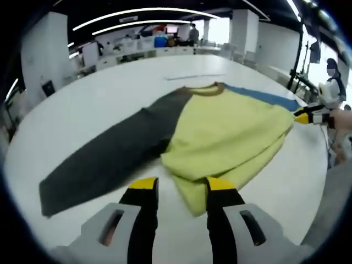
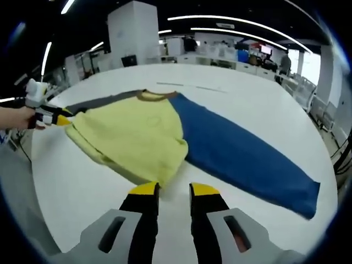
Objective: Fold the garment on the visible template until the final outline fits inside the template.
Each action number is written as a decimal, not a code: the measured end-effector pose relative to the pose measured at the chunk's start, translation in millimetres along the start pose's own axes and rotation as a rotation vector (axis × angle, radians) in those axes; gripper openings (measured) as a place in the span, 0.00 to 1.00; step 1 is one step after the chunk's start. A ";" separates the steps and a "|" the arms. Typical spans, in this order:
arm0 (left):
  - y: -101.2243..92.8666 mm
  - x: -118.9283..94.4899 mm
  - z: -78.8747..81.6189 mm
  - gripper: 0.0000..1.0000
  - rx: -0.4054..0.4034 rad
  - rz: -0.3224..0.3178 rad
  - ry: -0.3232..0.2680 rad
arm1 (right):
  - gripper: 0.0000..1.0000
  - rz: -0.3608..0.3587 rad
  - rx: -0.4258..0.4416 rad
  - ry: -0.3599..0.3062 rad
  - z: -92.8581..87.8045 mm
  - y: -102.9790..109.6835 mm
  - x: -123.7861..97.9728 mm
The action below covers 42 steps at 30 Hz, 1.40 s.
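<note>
garment (image 1: 220, 132): a long-sleeved top with a yellow-green body, a brown-olive collar (image 1: 208, 89), one dark grey sleeve (image 1: 110, 159) and one blue sleeve (image 2: 242, 154). i see it lying on the white table (image 1: 110, 93), roughly in the middle, body partly doubled over so a folded yellow edge faces each camera. in the left gripper view the grey sleeve runs out flat toward the lower left; in the right gripper view the blue sleeve runs out flat toward the lower right. both sleeves lie extended on the tabletop.

left gripper (image 1: 179, 186): my jaws, black with yellow tips, stand spread apart with nothing between them, just short of the near folded corner of the yellow body. in the right gripper view this same tool (image 2: 55, 117) sits at the far left edge of the garment, a hand (image 2: 19, 117) behind it; whether it touches the cloth there i cannot tell.

right gripper (image 2: 174, 190): jaws parted by a narrow gap, nothing pinched, tips close to the near yellow hem. in the left gripper view it (image 1: 311, 115) shows at the garment's right edge.

table: pale line markings (image 1: 195, 76) lie beyond the collar.

surroundings: an open office with ceiling light strips (image 1: 143, 14), counters with equipment at the back, and a person (image 1: 193, 34) standing far off.
</note>
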State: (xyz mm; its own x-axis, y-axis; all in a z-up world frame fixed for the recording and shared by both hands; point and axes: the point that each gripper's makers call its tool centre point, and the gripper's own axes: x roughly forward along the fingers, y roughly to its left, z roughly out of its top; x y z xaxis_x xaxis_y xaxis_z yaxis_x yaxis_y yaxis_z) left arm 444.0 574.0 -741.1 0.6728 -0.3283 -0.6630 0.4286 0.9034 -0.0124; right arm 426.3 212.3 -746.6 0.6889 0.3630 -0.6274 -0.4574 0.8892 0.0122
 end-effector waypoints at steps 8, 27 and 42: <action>-0.4 2.3 3.3 0.27 0.019 -0.007 -0.004 | 0.16 0.028 -0.042 0.017 -1.9 6.0 -0.7; 2.6 9.5 1.6 0.22 0.043 -0.011 0.006 | 0.09 0.029 -0.092 0.029 -1.8 7.5 0.8; 2.3 10.9 -0.2 0.23 0.043 -0.015 0.010 | 0.10 0.021 -0.103 0.037 -2.1 3.9 3.1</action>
State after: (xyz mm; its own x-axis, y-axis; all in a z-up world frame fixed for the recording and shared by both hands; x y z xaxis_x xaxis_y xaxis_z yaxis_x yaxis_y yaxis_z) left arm 452.2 572.5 -748.5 0.6599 -0.3385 -0.6707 0.4640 0.8858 0.0095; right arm 425.4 216.3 -750.1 0.6586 0.3689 -0.6559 -0.5281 0.8475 -0.0536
